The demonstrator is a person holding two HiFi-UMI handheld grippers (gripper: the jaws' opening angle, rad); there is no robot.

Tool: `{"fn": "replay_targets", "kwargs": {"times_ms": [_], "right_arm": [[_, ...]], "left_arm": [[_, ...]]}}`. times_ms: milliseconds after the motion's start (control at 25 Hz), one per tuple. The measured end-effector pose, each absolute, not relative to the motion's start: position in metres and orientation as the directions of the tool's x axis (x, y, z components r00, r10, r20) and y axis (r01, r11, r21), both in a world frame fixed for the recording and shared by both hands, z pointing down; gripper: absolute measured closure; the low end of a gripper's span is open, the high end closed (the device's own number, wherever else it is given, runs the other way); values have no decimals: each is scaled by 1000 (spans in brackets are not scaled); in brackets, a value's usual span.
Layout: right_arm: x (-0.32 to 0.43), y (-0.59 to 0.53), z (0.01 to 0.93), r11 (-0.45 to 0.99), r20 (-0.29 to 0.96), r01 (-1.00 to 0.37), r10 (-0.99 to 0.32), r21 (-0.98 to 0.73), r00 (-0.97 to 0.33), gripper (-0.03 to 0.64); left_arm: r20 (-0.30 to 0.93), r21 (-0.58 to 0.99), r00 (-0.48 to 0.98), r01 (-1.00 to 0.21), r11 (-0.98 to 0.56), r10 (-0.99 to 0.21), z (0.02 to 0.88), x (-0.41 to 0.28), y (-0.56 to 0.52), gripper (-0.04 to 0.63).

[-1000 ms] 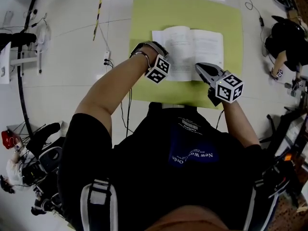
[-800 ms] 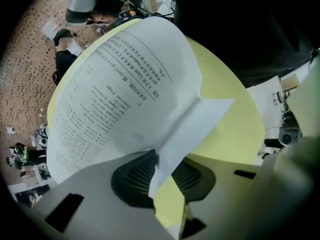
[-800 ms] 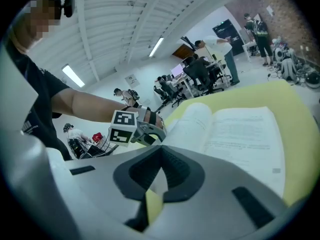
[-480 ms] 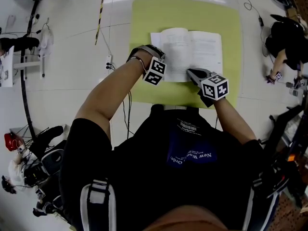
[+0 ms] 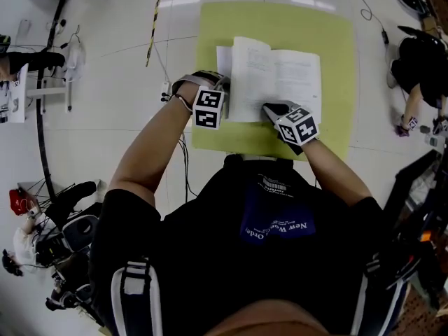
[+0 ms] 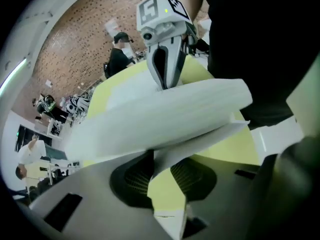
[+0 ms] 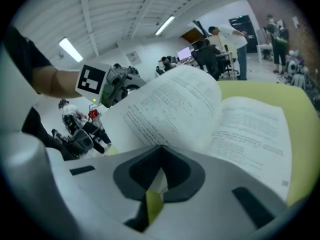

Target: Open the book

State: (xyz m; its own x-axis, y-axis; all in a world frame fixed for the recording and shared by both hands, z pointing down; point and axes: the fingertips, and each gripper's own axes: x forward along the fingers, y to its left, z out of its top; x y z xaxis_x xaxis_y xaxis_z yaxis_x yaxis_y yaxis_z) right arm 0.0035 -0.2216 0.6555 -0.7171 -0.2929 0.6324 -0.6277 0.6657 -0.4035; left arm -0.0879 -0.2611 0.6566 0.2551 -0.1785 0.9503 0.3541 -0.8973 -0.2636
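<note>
The book (image 5: 290,75) lies open on a yellow-green mat (image 5: 336,33). A bundle of its left-hand pages (image 5: 246,75) stands lifted off the rest. My left gripper (image 5: 222,98) is at the bundle's near left corner. In the left gripper view its jaws have just been opening a little, but a thin fold of pages (image 6: 165,111) still runs between the pads, so my left gripper (image 6: 151,154) still grips them. My right gripper (image 5: 268,109) is shut, its tips at the book's near edge by the spine. My right gripper (image 7: 160,151) looks along the printed pages (image 7: 250,129).
A seated person in black (image 5: 420,61) is at the far right. Cables (image 5: 185,159) and a striped strip (image 5: 155,12) lie on the floor left of the mat. Dark equipment (image 5: 49,236) stands at the lower left. People stand far off (image 7: 235,39).
My left gripper has risen and rolled, and the left pages have lifted with it. My right gripper has moved left and down to the book's near edge.
</note>
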Motion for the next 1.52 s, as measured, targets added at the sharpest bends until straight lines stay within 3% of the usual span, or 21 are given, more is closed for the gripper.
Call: {"fn": "replay_targets", "kwargs": {"times_ms": [240,360,480,720,960,1280,1520], "right_arm": [[-14,-214,669,773,741,-586,-241,-245,-627,629],[-21,-214,675,803,790,-566,-220,-186,-572,629],[-26,-212,682,822,832,-546,-185,-161,-524,629],[-20,-211,671,787,805,-557,-135,-267,-577,629],[4,-218,617,761,686,-575,-247,-300,-684,629],[19,-233,616,694,657,-643,-324,-323,-680,629],[-20,-217,627,784,666,-536,-221,-313,-712,629]], "left_arm": [[952,-173,299,349,-921,-65,655,-123,-244,505],[944,-122,327,233,-965,-40,636,-157,-245,505],[926,-123,367,77,-989,-87,622,-176,-246,505],[768,-102,614,-162,-981,-182,594,-106,-219,505],[630,-50,754,-195,-980,-182,562,-40,-203,505],[661,-41,725,-224,-974,-195,572,-17,-214,505],[558,-26,790,-290,-957,-255,521,7,-244,505]]}}
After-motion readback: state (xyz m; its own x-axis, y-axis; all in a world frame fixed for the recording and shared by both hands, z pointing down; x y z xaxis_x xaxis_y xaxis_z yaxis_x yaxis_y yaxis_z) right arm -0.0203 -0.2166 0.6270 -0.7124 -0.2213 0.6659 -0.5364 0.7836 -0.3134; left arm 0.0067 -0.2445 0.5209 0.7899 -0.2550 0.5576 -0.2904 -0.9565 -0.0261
